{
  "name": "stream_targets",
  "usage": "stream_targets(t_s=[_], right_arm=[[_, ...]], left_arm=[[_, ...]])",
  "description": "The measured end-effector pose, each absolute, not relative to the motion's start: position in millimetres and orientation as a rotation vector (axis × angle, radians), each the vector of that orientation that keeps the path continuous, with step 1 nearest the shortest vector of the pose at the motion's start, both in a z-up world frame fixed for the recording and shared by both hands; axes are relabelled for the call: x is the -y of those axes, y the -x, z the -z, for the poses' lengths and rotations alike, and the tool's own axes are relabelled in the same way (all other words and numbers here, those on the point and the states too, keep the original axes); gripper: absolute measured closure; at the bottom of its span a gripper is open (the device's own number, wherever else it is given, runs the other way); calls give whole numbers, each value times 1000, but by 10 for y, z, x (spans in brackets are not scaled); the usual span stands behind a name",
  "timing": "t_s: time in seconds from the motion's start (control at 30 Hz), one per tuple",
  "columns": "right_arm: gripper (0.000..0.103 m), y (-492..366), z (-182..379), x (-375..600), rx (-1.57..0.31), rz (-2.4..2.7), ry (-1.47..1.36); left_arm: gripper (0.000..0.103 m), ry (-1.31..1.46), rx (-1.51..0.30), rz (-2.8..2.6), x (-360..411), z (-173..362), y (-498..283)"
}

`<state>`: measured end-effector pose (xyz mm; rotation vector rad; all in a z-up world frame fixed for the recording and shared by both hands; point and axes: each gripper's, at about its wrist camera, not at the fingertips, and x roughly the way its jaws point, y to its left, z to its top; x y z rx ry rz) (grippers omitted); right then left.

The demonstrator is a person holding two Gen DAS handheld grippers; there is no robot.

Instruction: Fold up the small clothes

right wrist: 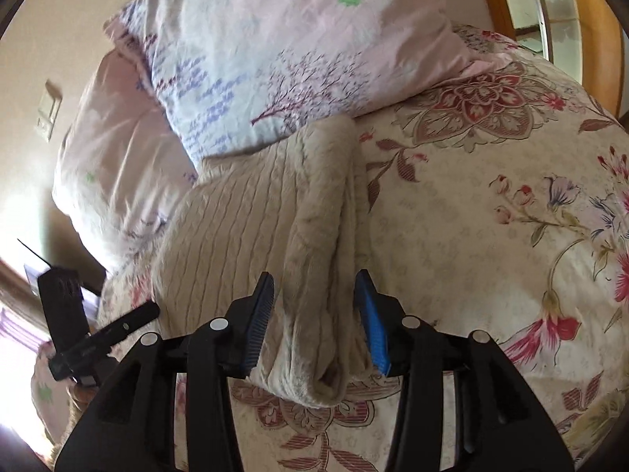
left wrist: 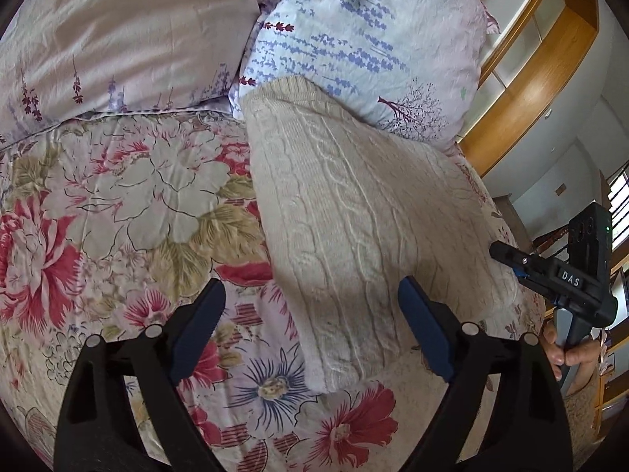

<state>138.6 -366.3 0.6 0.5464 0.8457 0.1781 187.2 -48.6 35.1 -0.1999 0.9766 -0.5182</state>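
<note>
Left wrist view looks down on a bed spread with a floral quilt (left wrist: 118, 204), and everything sits in relation to the cream cable-knit sweater (left wrist: 354, 228) lying folded on it. Beyond the sweater's far end lies a lavender-print pillow (left wrist: 365, 39), which the knit touches, and a plainer pink pillow (left wrist: 129, 27) lies beside that one.

Over the sweater's near corner the left gripper (left wrist: 310, 322) hangs with its fingers spread wide, holding nothing. At the sweater's right edge the right gripper (right wrist: 314, 314) has its fingers parted on either side of the thick rolled fold, not pinching it as far as I can see.

My worry is that bulky edge. The layers look loose and springy, so a shallow bite could take only the top ply and the fold would slump open when lifted. The soft quilt could also bunch up under the knit or get caught between the fingers.
</note>
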Motion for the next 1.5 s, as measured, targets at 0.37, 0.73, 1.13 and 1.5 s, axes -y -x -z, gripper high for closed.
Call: stream_targets(t_s=[0.37, 0.73, 1.13, 1.5], right_arm=[[82, -1376, -144, 3507, -777, -159, -437], [82, -1309, 133, 3757, -814, -118, -525], [85, -1314, 53, 3665, -777, -25, -377], [50, -1334, 21, 3949, -783, -129, -595]], left_arm=[[23, 188, -1006, 530, 589, -296, -1846], [34, 204, -1044, 561, 619, -210, -1782], [67, 214, -1062, 605, 720, -145, -1765], [20, 225, -982, 580, 615, -319, -1805]])
